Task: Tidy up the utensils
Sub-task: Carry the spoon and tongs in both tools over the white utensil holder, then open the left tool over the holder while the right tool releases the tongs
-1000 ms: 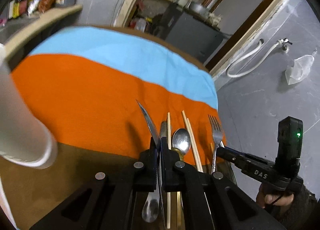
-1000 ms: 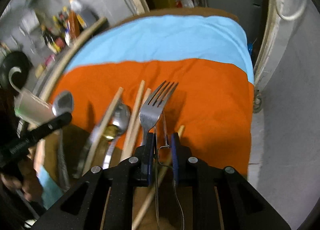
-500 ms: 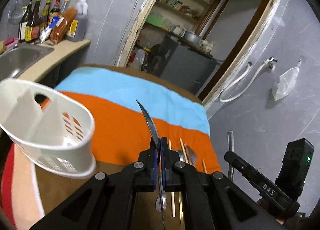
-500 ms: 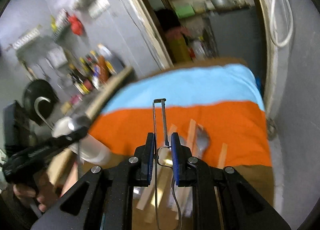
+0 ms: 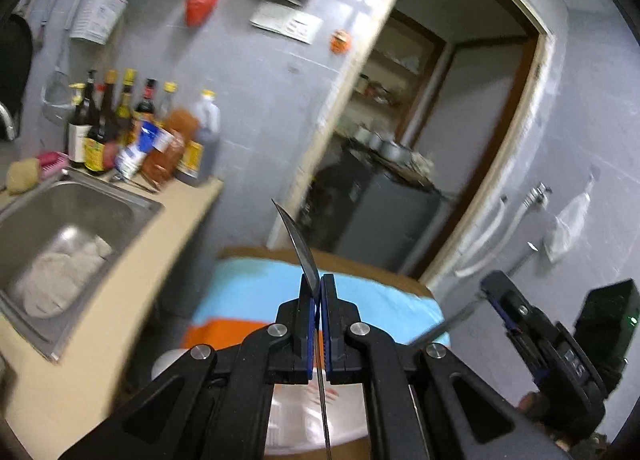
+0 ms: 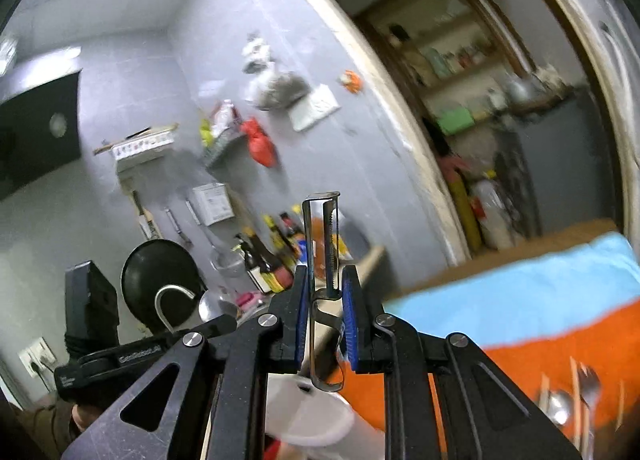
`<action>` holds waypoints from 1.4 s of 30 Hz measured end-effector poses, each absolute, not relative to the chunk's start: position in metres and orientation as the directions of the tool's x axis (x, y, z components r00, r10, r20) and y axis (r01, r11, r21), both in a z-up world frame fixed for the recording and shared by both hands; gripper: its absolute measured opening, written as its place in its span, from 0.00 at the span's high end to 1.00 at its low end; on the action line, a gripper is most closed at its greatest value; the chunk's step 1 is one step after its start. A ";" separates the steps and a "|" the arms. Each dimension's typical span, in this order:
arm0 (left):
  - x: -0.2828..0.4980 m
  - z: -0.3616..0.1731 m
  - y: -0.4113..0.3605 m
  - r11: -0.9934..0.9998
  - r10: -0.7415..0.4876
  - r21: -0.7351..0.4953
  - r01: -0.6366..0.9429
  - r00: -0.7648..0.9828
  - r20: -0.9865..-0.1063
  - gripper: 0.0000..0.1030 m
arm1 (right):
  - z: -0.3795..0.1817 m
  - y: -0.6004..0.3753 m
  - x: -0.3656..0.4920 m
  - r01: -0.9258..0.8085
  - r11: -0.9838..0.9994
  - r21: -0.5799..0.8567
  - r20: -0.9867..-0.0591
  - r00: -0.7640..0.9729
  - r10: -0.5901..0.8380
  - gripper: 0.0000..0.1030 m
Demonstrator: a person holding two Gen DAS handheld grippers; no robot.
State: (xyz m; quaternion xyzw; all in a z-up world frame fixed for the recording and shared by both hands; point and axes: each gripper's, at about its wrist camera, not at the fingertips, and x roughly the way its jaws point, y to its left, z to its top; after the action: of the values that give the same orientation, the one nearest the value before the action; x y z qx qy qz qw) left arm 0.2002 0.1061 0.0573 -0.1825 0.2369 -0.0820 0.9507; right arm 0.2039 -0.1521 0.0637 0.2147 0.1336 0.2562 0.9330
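Left gripper (image 5: 319, 292) clamped on knife (image 5: 298, 238), blade held up above striped cloth (image 5: 256, 284); right gripper (image 6: 326, 300) clenched on peeler (image 6: 322, 244), raised above white caddy (image 6: 308, 412); remaining utensils (image 6: 572, 400) left on cloth

White lettering is printed along the side of the left tongs (image 6: 208, 326) in the right wrist view, but it is too blurred to be read with certainty. The bottle labels (image 5: 90, 147) by the sink cannot be read. No other text is legible.
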 end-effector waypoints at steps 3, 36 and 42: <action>0.209 0.054 0.131 0.911 -0.225 -0.409 0.043 0.885 -0.408 0.97 | 0.069 -0.121 0.207 -0.438 0.784 0.440 -0.149 0.825 0.545 0.86; 0.217 -0.004 0.138 0.959 -0.135 -0.282 -0.015 0.851 -0.508 0.67 | 0.007 -0.084 0.198 -0.350 0.875 0.336 -0.463 0.747 0.477 0.68; 0.202 0.009 0.132 0.950 -0.134 -0.310 -0.021 0.873 -0.468 0.39 | 0.021 -0.098 0.183 -0.329 0.880 0.344 -0.417 0.786 0.457 0.59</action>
State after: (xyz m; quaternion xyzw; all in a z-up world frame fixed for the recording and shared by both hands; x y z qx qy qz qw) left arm 0.2017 0.1325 0.0086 -0.1548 0.2498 -0.0295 0.9554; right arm 0.1829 -0.0981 0.0206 0.1274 0.2511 0.2097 0.9364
